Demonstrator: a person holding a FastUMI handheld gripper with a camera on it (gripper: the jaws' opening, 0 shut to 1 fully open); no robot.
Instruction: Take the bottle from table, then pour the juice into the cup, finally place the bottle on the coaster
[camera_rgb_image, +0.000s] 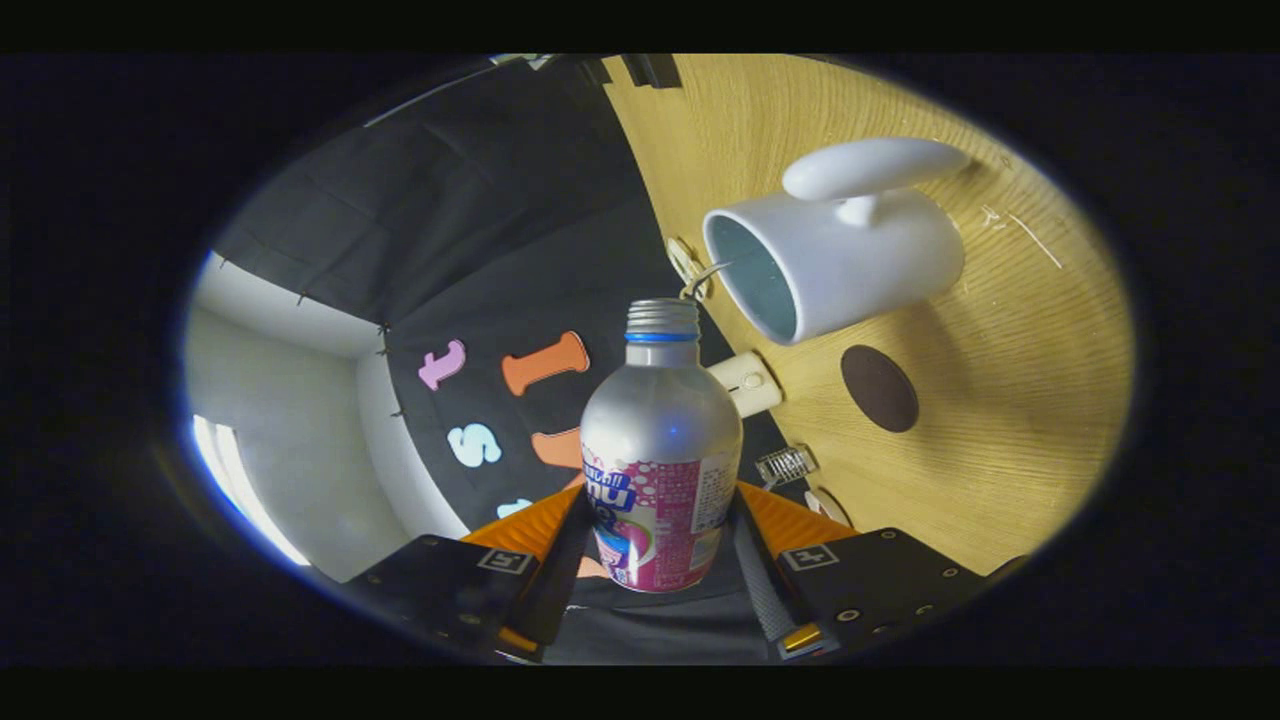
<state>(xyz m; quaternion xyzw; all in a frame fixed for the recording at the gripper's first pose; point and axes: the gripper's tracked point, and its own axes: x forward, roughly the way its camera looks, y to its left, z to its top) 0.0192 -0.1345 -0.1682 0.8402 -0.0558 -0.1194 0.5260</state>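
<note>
A silver bottle (660, 440) with a pink label and an uncapped threaded neck sits between my two fingers, and my gripper (660, 545) is shut on its lower body. The view is rolled hard, so the bottle is tipped over, with its mouth close to the rim of a white cup (835, 255). The cup has a white handle and a pale blue inside, and its opening faces the bottle's neck. No liquid shows at the mouth. A round dark brown coaster (879, 388) lies on the wooden table (1020, 400) just beside the cup, beyond my right finger.
Along the table's edge near the booth's wall lie a cream cylindrical piece (748, 384), a small clear ribbed object (787, 464) and a metal hook (695, 272). A white room wall (290, 420) with a bright window strip shows past the black cloth.
</note>
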